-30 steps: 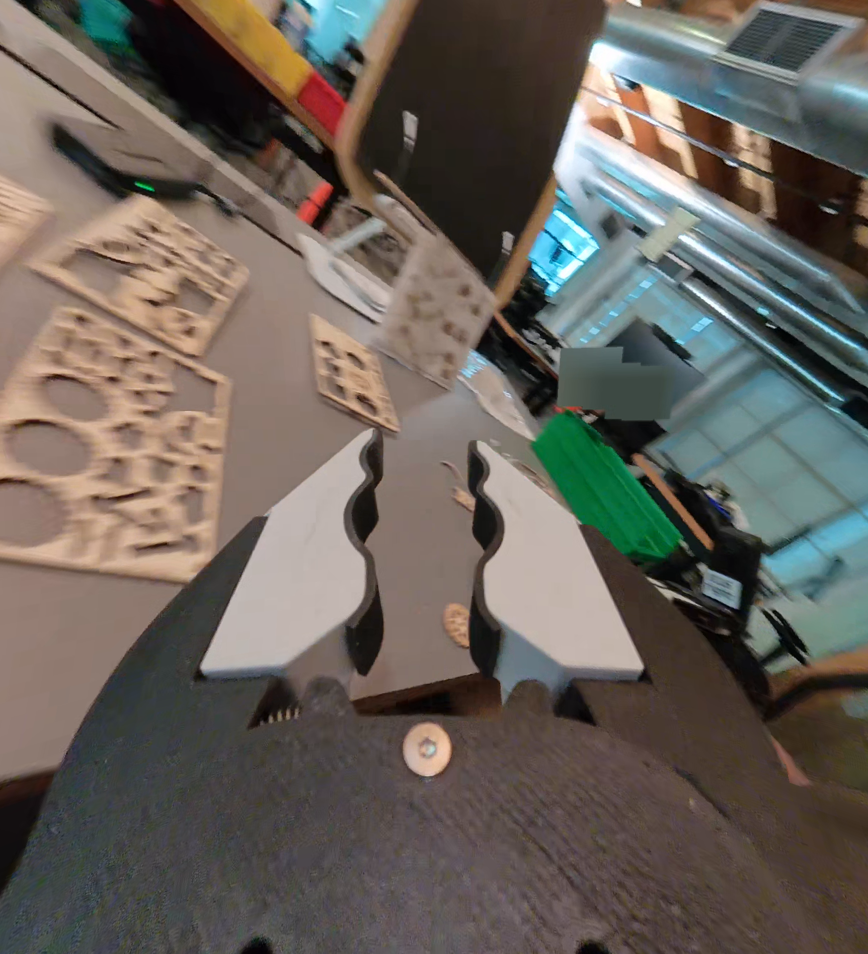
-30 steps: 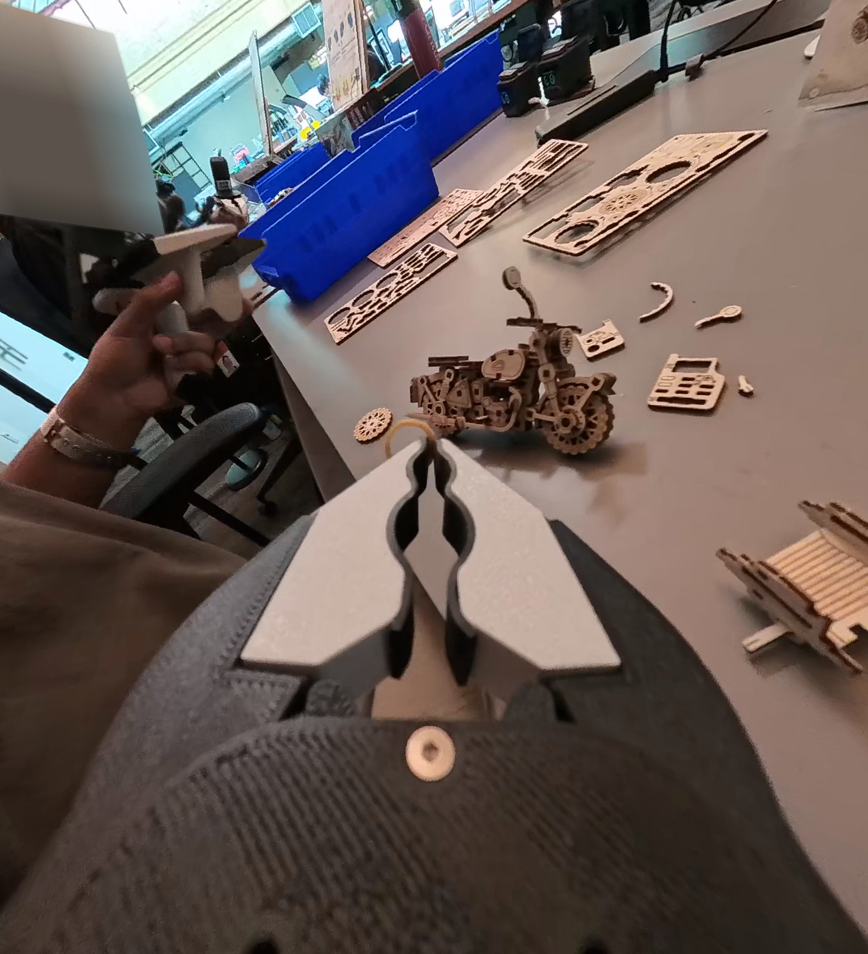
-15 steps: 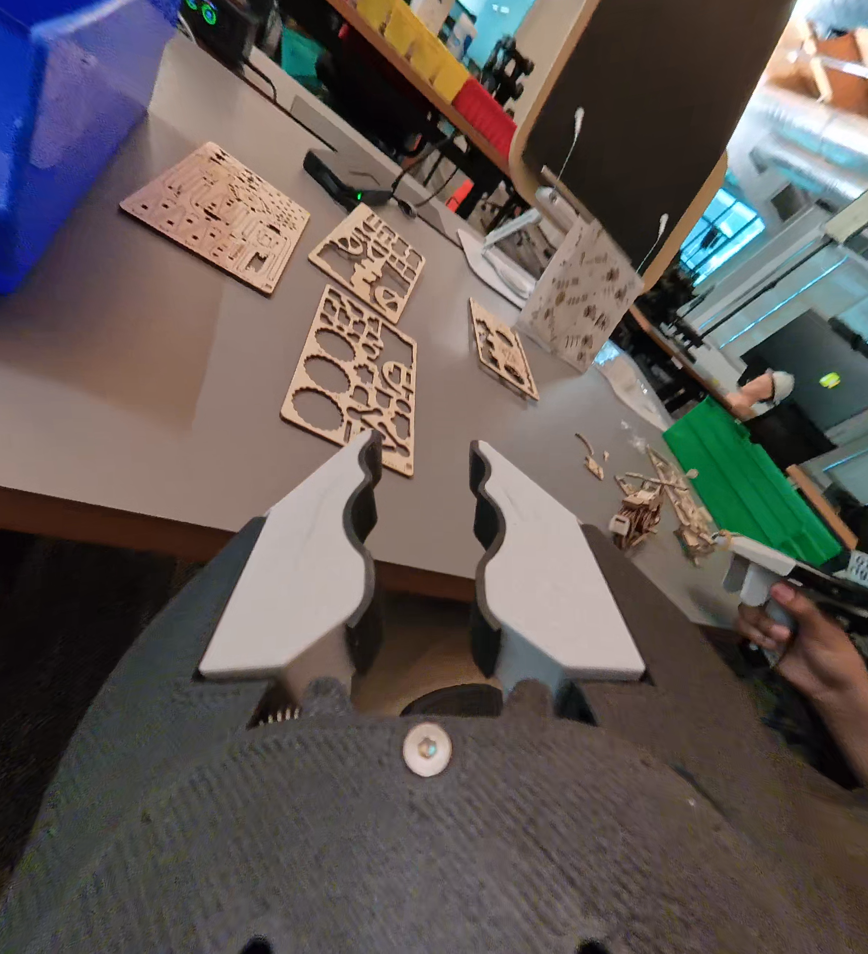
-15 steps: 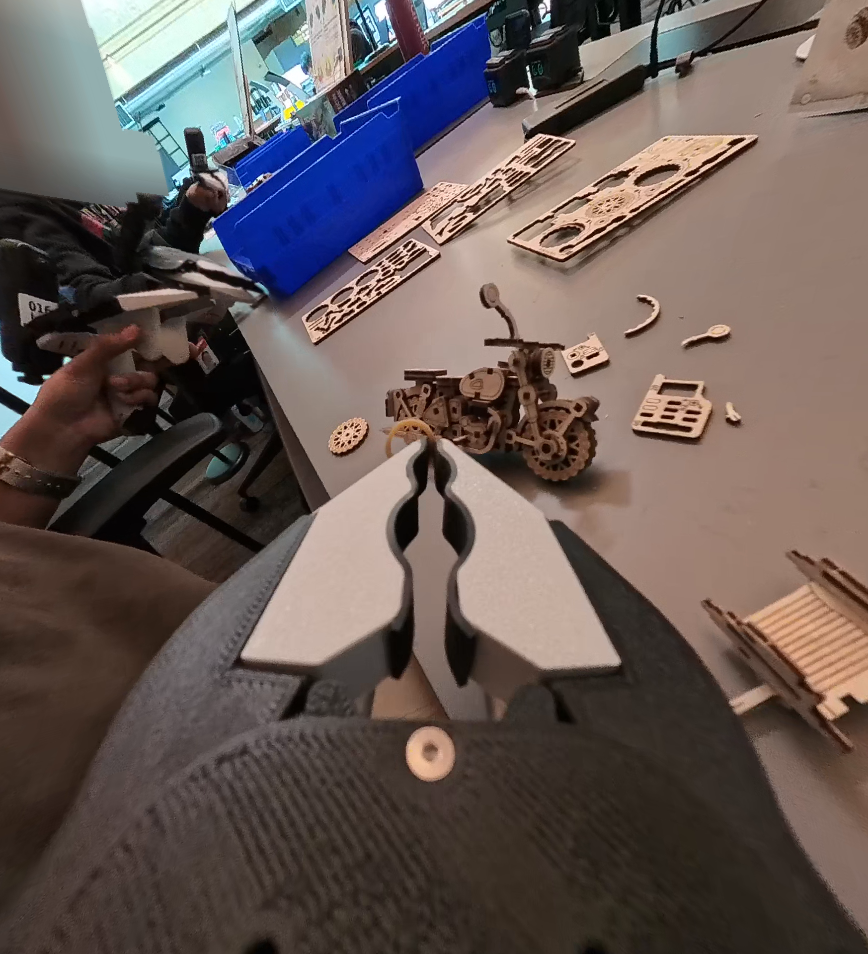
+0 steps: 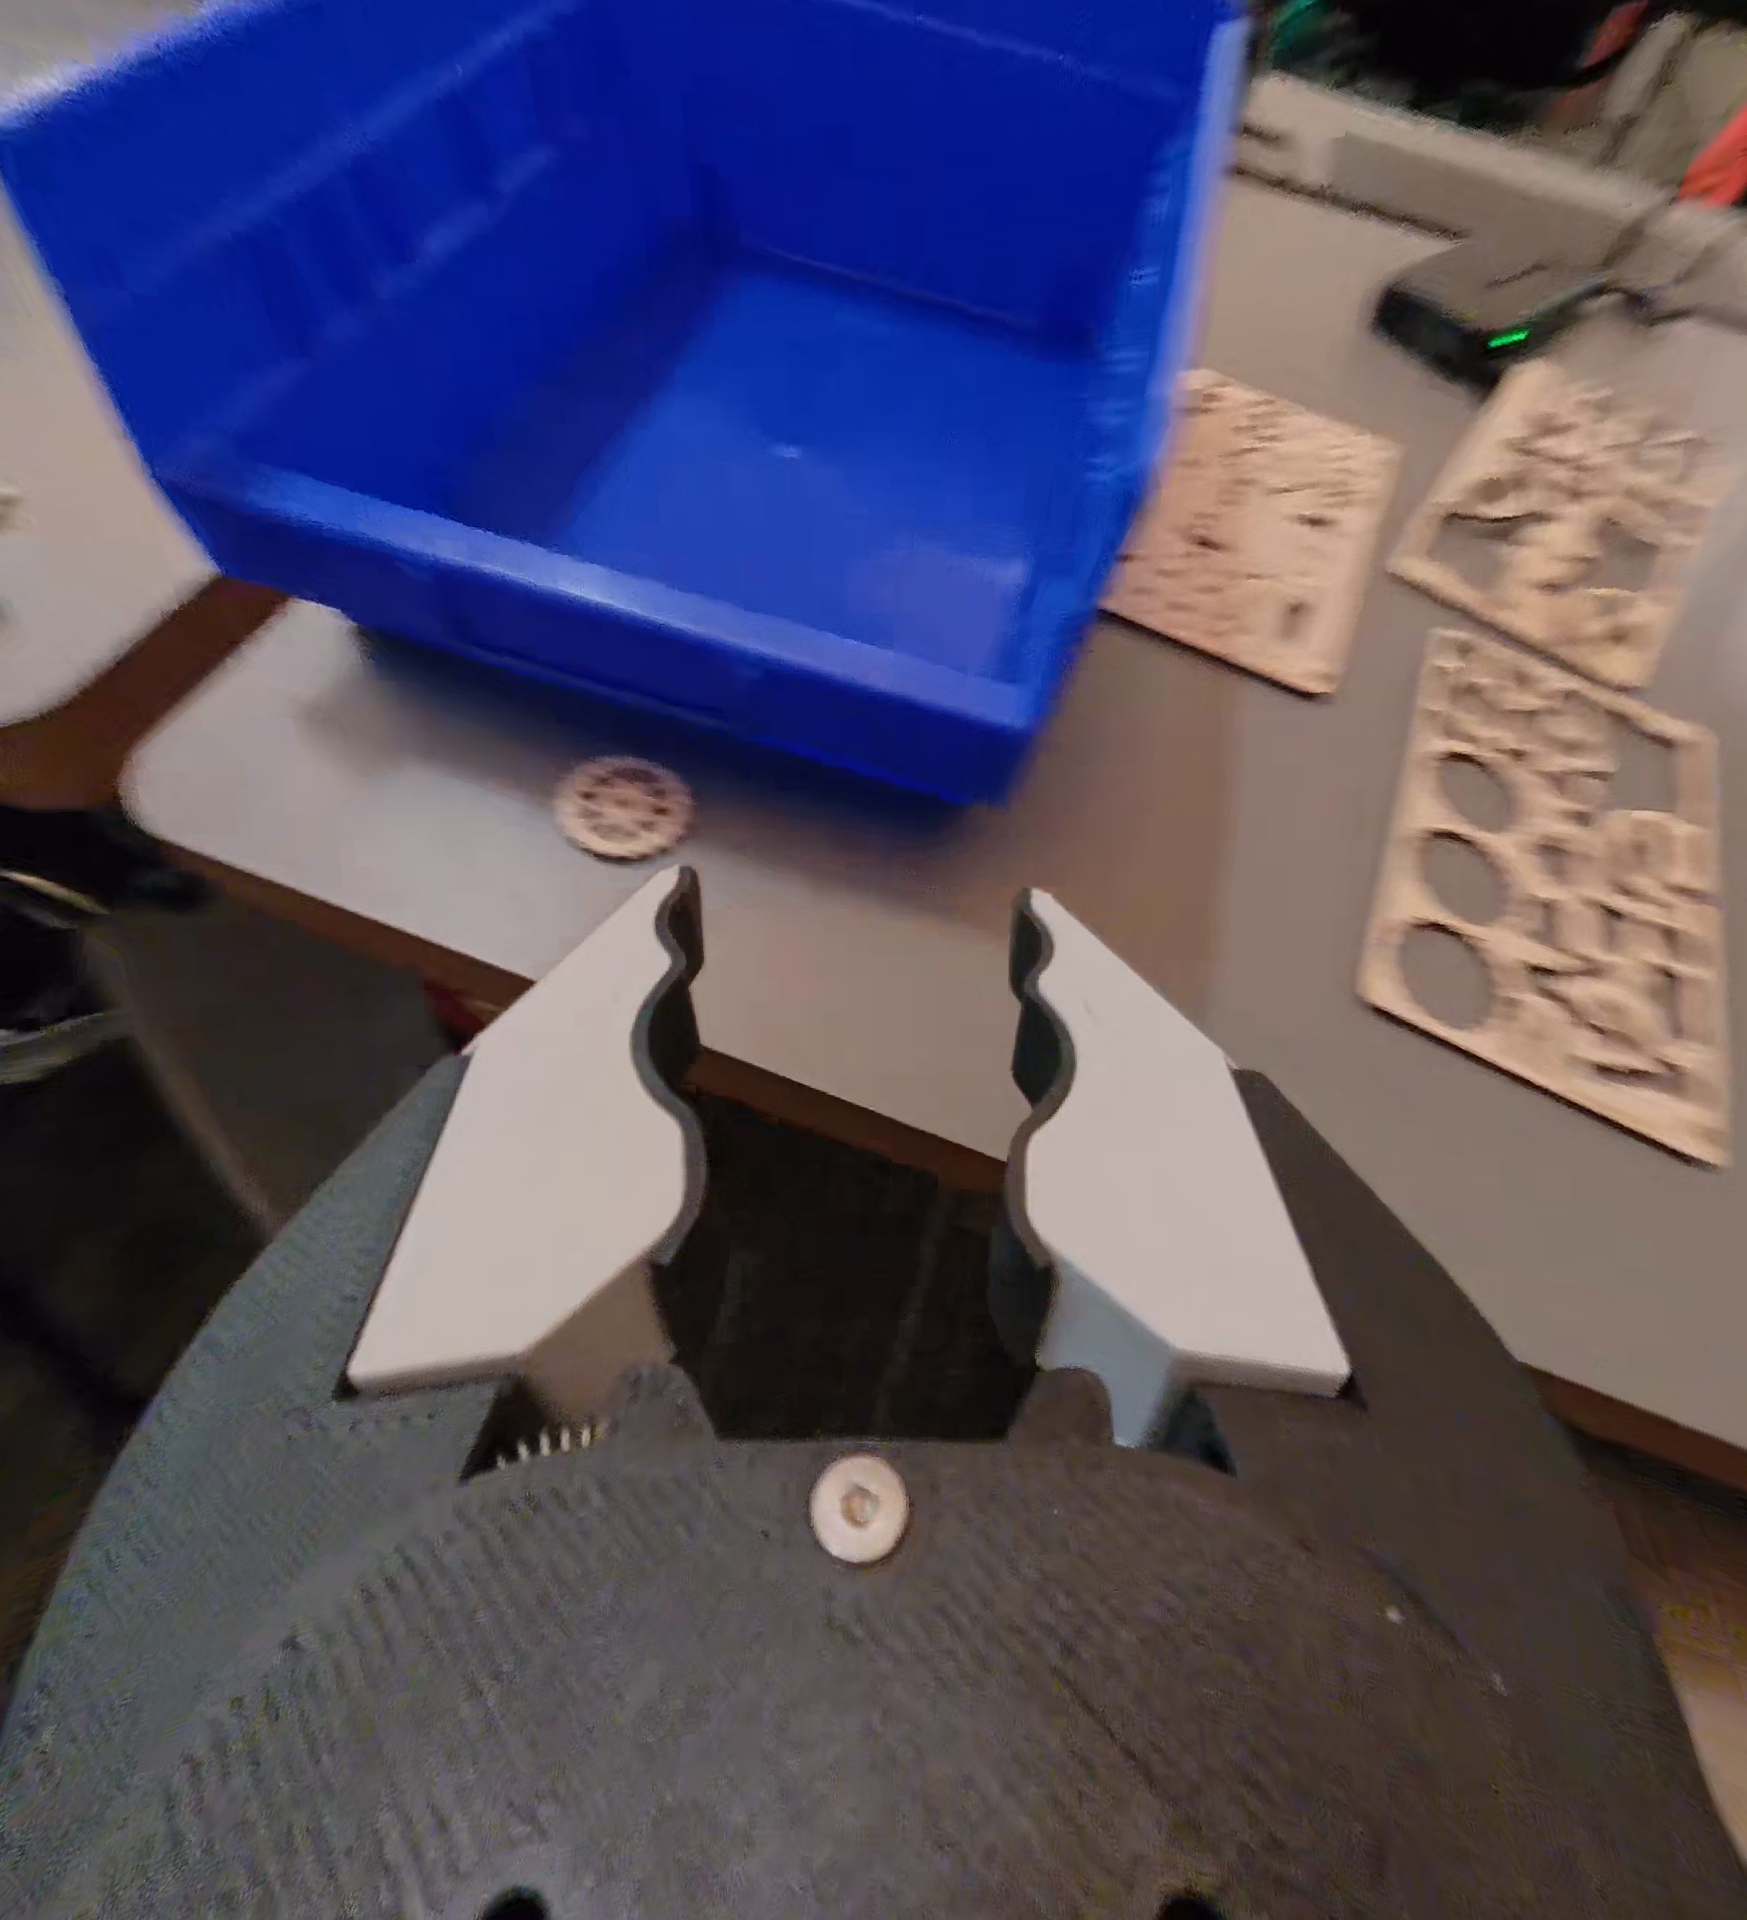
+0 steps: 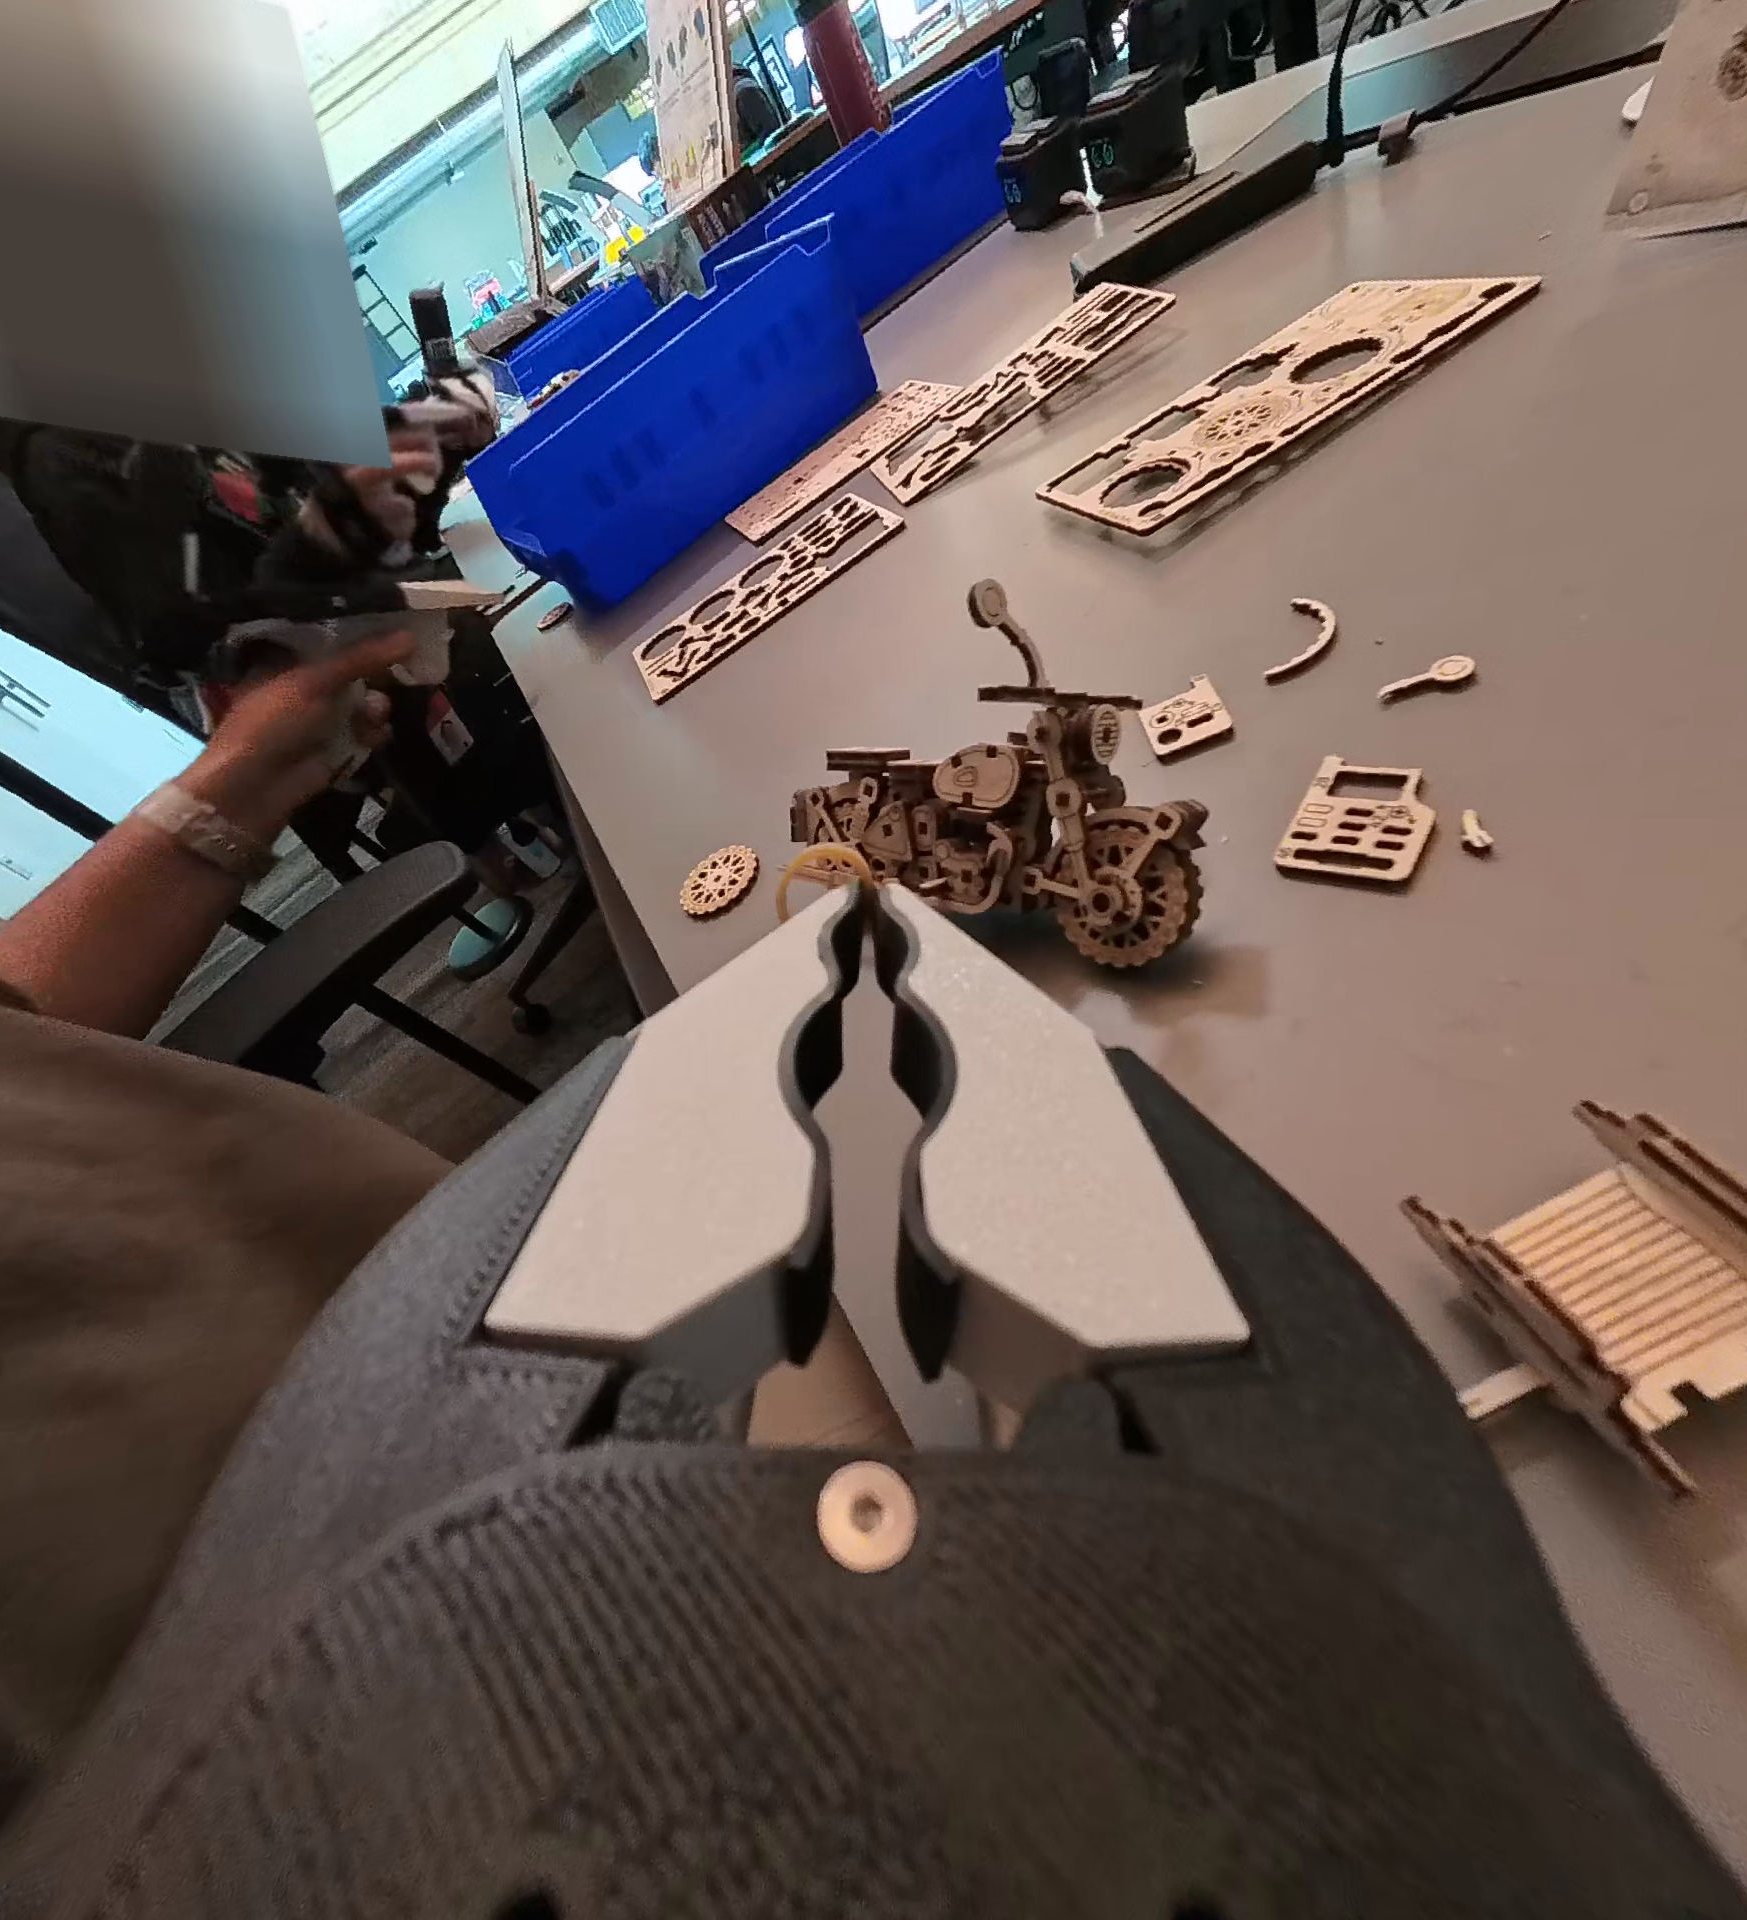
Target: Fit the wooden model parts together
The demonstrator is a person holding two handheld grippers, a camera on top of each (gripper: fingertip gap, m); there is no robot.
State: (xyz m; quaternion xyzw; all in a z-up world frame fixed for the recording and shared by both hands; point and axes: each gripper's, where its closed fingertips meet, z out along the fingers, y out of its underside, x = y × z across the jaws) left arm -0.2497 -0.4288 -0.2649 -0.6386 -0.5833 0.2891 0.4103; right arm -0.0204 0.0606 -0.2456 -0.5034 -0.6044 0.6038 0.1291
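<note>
My right gripper (image 6: pixel 865 896) is shut on a thin yellowish ring (image 6: pixel 815 864) and holds it just in front of the rear of the wooden motorcycle model (image 6: pixel 1004 831) on the grey table (image 6: pixel 1471 966). A small wooden gear (image 6: pixel 718 882) lies left of the model. My left gripper (image 5: pixel 853 909) is open and empty at the table's near edge, facing a blue bin (image 5: pixel 640 416). Another wooden gear (image 5: pixel 623 821) lies in front of the bin. The left gripper also shows far left in the right wrist view (image 6: pixel 412 623), held in a hand.
Punched wooden part sheets (image 5: pixel 1544 894) lie right of the bin and also show in the right wrist view (image 6: pixel 1284 395). Loose small parts (image 6: pixel 1355 823) and a ribbed wooden sub-assembly (image 6: pixel 1627 1288) lie right of the model. A black device (image 5: pixel 1471 312) sits at the back. An office chair (image 6: pixel 349 935) stands off the table's edge. There is about 55 centimetres between the tips of the two grippers. Between my left fingertips and the wooden gear (image 5: pixel 623 821) there is roughly 7 centimetres.
My left gripper has swung left and downward, from the room and sheets to the blue bin and table corner, and its jaws have opened wider. My right gripper has barely moved and stays shut on the ring.
</note>
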